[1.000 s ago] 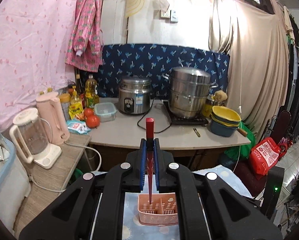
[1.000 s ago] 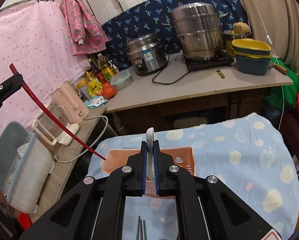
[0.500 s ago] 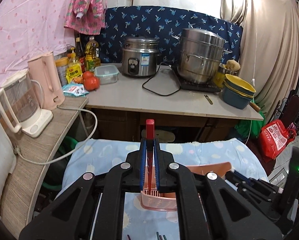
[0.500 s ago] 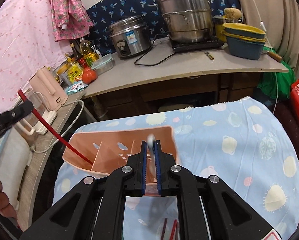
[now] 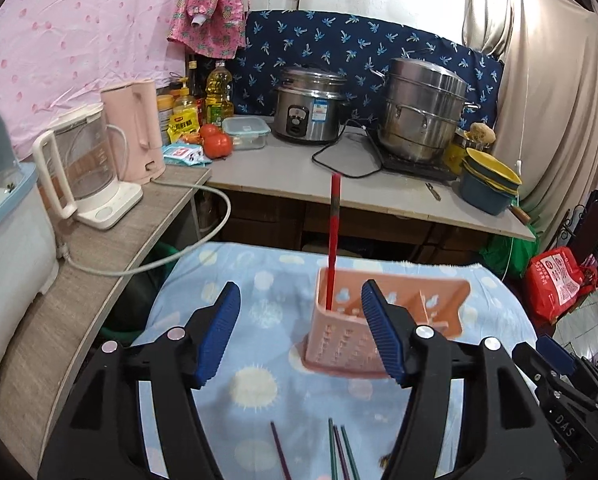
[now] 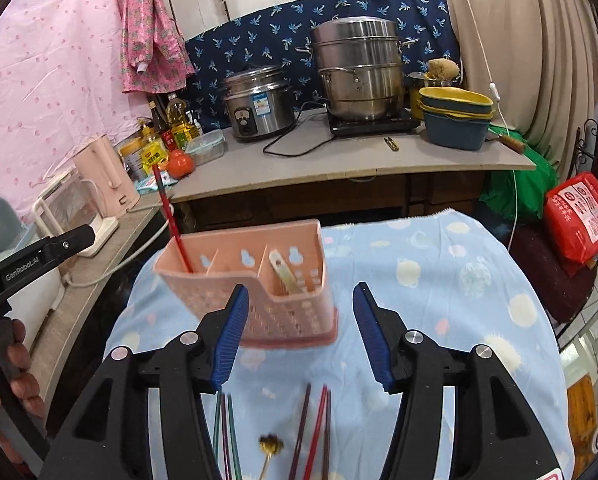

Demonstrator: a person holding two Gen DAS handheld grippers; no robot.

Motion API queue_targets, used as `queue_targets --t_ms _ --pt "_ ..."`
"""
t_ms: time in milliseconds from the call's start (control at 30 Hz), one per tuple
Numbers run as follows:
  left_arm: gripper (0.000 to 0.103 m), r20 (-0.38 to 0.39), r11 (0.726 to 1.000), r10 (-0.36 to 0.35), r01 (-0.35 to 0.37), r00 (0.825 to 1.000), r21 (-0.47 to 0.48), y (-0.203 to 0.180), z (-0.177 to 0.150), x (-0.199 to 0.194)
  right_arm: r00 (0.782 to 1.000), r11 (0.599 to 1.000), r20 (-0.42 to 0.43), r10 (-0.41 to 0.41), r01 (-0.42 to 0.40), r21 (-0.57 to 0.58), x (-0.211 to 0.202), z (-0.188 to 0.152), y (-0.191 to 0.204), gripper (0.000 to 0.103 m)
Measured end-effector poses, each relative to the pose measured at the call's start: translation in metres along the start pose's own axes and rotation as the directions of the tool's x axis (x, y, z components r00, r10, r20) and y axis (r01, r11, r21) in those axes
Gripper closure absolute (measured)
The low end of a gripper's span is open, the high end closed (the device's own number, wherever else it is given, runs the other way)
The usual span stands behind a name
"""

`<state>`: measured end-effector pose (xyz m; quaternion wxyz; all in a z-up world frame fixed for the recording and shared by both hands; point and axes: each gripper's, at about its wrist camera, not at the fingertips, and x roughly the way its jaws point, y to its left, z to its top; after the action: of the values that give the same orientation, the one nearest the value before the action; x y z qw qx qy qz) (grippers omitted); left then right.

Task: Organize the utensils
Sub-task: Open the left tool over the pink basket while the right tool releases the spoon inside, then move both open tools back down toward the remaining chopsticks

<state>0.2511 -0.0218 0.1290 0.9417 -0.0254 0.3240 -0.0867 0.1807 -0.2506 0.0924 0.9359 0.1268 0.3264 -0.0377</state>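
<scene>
Both grippers, previously clamped, are opening, empty: left gripper [image 5: 301,330], right gripper [image 6: 299,330]. Red chopstick [image 5: 332,240] now stands near-upright in caddy [image 6: 283,312]; spoon [image 6: 285,274], apparently, leans.

Left claw [image 5: 299,334], clamped on red chopstick [image 5: 333,240] a second ago, now opening; chopstick free of pads, standing in left end compartment of pink utensil basket [image 5: 383,320]
Right claw [image 6: 299,332], earlier shut on white spoon [image 6: 285,274], now opening; spoon lies in right compartment, nothing between pads
Both views lower, closer to basket; loose chopsticks [image 6: 315,428] on blue cloth now visible below claws
</scene>
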Motion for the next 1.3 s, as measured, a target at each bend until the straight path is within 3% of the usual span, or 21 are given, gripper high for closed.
queue_targets --t_ms 367,567,800,1300 --pt "0.043 -0.09 1.0 0.009 -0.007 0.996 0.027 -0.006 -0.092 -0.042 0.994 0.997 -0.075 -0.077 0.076 -0.01 -0.047 -0.09 -0.005 0.05" --pt "0.043 -0.14 0.999 0.018 -0.014 0.99 0.035 -0.009 -0.134 -0.054 0.99 0.997 -0.123 -0.075 0.075 0.002 -0.062 -0.129 -0.009 0.05" --pt "0.043 -0.173 0.999 0.024 -0.018 0.985 0.037 -0.006 -0.165 -0.064 0.984 0.997 -0.162 -0.075 0.073 -0.02 -0.068 -0.166 -0.003 0.05" --pt "0.043 -0.242 0.999 0.028 -0.018 0.97 0.043 -0.003 -0.208 -0.06 0.97 0.997 -0.229 -0.082 0.08 -0.016 -0.063 -0.207 -0.011 0.051"
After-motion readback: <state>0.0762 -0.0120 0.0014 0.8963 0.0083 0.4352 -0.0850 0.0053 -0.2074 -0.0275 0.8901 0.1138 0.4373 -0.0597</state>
